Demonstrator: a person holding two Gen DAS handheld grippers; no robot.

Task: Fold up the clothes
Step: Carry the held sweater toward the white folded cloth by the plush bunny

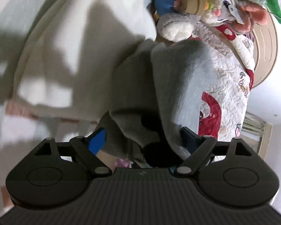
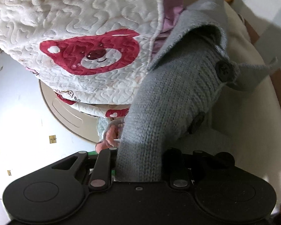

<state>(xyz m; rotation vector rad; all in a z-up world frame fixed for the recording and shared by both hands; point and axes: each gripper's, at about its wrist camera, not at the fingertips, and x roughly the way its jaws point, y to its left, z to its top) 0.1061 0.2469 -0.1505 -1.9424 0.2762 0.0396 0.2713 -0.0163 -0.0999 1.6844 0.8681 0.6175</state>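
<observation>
Left tool (image 1: 142, 136) released, tips hidden by grey cardigan (image 2: 159, 97); right tool (image 2: 140, 161) clamping it

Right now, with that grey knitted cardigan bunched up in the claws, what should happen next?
Probably close the left claw on the grey cardigan: its jaws stand wide with the knit loose between them, while the right claw already pinches the other part.
</observation>
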